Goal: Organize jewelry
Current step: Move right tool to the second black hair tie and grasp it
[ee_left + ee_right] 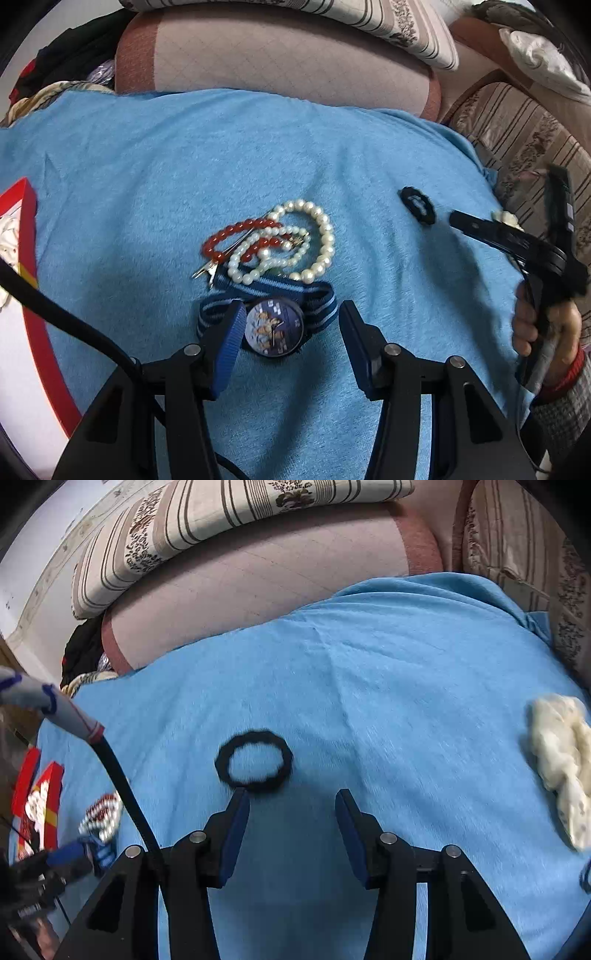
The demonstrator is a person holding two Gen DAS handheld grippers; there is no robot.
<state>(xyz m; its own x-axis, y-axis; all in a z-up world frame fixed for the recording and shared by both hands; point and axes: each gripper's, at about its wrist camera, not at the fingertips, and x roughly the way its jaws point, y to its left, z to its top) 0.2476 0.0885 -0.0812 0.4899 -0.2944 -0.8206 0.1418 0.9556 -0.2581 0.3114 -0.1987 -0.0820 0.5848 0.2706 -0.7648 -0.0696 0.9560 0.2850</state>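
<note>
Red box point(35, 325) at blanket point(147, 166) edge, contents unclear

Both cameras sit low and close over the light blue fleece blanket point(258, 155), each looking forward between its own jaws toward the pink quilted cushion point(280, 59) at the far edge. The left wrist view hangs nearest a round blue-faced watch on a striped strap point(272, 326). The right wrist view faces the black wavy fabric ring point(254, 762) just ahead. The 2 views share that ring point(419, 205), the blanket and the cushion; the watch pile shows left of the ring in both.
</note>
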